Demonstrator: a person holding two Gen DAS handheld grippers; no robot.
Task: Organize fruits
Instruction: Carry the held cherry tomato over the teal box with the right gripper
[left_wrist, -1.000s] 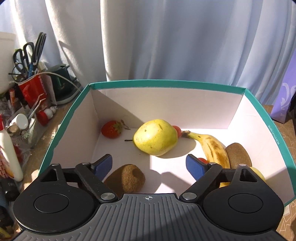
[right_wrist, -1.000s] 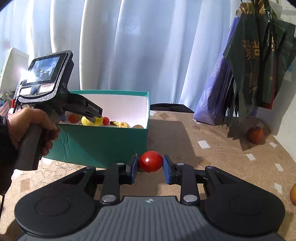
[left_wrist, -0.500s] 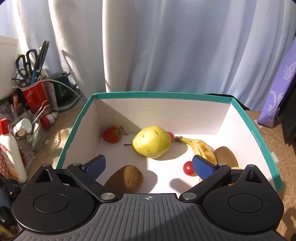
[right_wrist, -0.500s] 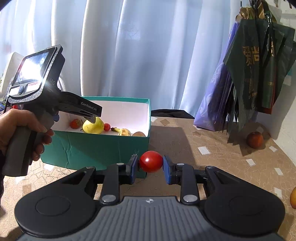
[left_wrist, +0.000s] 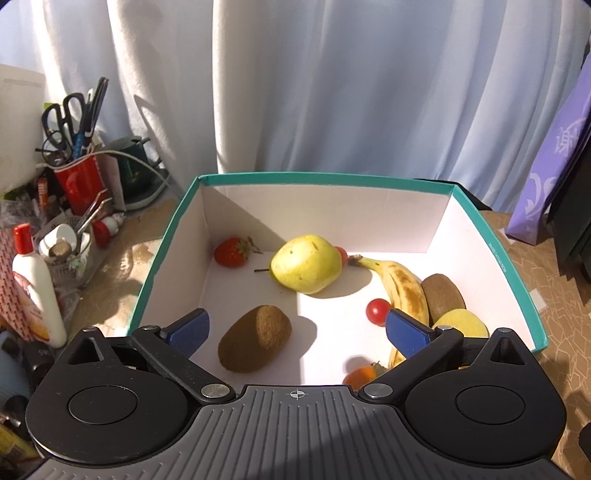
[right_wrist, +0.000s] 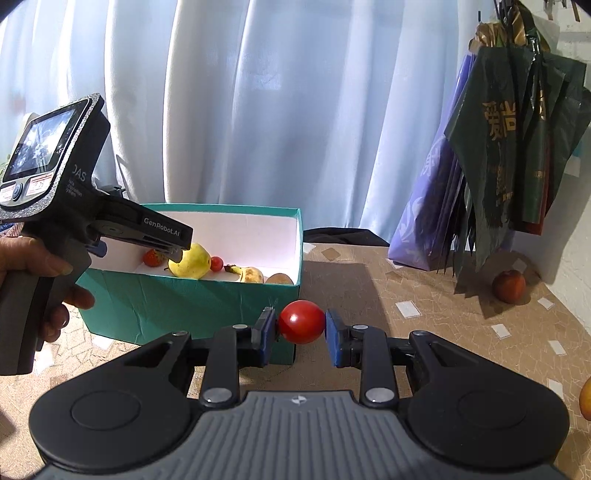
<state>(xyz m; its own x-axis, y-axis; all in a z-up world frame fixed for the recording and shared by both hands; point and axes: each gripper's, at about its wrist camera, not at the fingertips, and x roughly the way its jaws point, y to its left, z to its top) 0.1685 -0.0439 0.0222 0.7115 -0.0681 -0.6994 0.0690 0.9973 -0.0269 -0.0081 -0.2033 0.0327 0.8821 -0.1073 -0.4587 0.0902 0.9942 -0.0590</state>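
The right tool (right_wrist: 301, 328) grips a round cherry tomato (right_wrist: 301, 321) near the teal box (right_wrist: 192, 306) on the desk (right_wrist: 424, 325). The left tool (left_wrist: 297, 330) hangs wide open and empty above the box. Inside, the banana (left_wrist: 404, 291) lies lengthwise, stem toward the far wall.

Sunlit white curtains (left_wrist: 295, 92), patterned tabletop (right_wrist: 424, 295)

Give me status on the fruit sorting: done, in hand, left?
Done: pear, banana, strawberry and kiwis lie in the teal box. In hand: right gripper clamps a cherry tomato; left gripper is open, empty, above the box. Left: a reddish fruit on the table near the hanging bags.
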